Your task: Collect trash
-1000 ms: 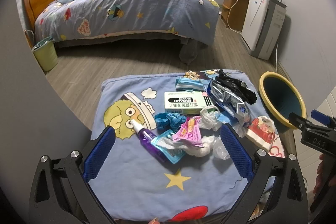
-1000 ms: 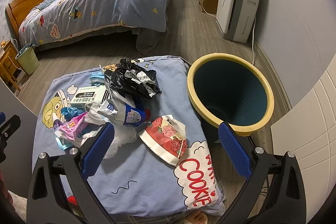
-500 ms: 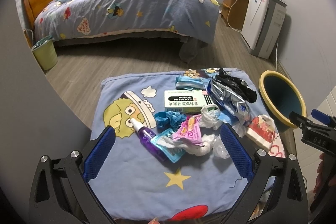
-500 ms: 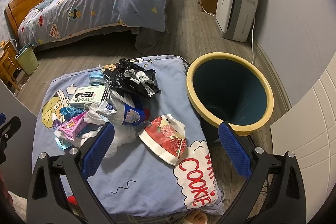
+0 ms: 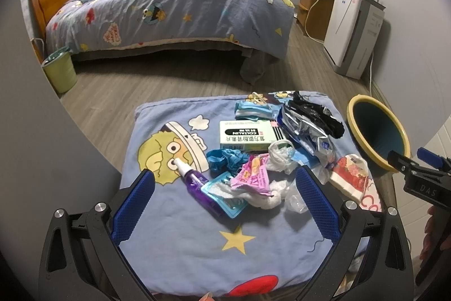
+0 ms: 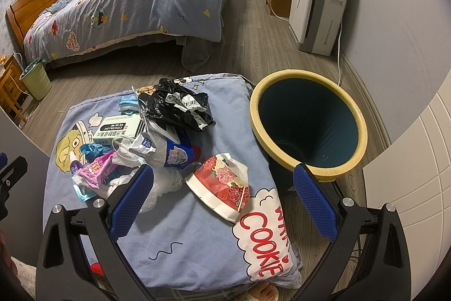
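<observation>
Two grippers hang over the near edge of a blue cartoon-print cushion; both have their fingers spread wide and hold nothing. The left gripper faces the left part of the litter pile, and the right gripper faces the right part and the bin. This split probably lets each tool work its own side.

Nearest the left gripper lie a purple spray bottle, a pink wrapper and crumpled white tissue, all touching or overlapping. Nearest the right gripper lies a red floral paper bowl, apart from the main heap and near the cushion's right edge.

Farther back sit a green-and-white medicine box, a silver foil bag and a black plastic bag, stacked loosely against one another.

Right of the cushion, just beside it, stands a yellow-rimmed bin, mouth open and seemingly empty. No collection has begun; the bowl looks the easiest first pick.
</observation>
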A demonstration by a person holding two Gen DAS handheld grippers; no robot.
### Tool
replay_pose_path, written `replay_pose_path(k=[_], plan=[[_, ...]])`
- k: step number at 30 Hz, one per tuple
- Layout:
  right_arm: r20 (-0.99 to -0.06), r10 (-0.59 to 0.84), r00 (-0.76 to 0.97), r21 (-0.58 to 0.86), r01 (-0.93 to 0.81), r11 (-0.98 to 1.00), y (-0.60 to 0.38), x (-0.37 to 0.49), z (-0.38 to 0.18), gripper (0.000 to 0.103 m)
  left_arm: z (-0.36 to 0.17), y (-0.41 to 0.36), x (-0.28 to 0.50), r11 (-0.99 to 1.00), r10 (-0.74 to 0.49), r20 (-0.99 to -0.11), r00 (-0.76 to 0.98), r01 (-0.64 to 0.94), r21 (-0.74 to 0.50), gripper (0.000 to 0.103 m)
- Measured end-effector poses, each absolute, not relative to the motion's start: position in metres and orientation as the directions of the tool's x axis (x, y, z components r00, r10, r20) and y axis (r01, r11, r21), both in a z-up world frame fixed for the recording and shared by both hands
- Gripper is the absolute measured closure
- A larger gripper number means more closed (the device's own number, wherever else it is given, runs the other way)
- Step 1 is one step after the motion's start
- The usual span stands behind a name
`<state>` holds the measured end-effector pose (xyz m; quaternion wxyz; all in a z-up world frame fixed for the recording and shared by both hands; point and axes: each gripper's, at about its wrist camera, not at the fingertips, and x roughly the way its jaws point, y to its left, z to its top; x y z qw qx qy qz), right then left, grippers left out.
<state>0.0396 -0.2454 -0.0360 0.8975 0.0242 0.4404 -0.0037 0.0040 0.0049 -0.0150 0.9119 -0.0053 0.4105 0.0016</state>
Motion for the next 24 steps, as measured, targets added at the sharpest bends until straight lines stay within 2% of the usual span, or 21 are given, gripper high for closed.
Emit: replay_pose_path(k=[10,15,19,24], plan=[[-0.791,0.007,0.612,0.041,0.041,0.998,-0.247,0.04,-0.036,0.005,-0.018,0.002,0.003,1.0,0.005,-0.747,0.665,-0.012,-0.004,0.004],[-0.786,-0.074,0.614,0.002,0.122,0.993,-0.252,0.042,-0.03,0.005,-0.018,-0.004,0.005,0.999,-0.035,-0.747,0.664,0.047,-0.005,0.004],[-0.756,-0.036,0.654,0.005,0.061,0.998,-0.259,0.047,-0.015,0.005,-0.008,0.003,0.009,0.997,-0.075,-0.715,0.695,0.05,-0.055,0.004],[-0.714,0.007,0.7,0.065,0.057,0.996,-0.275,0.055,-0.002,0.005,0.002,0.018,0.025,0.997,-0.068,-0.68,0.73,0.028,-0.069,0.004]])
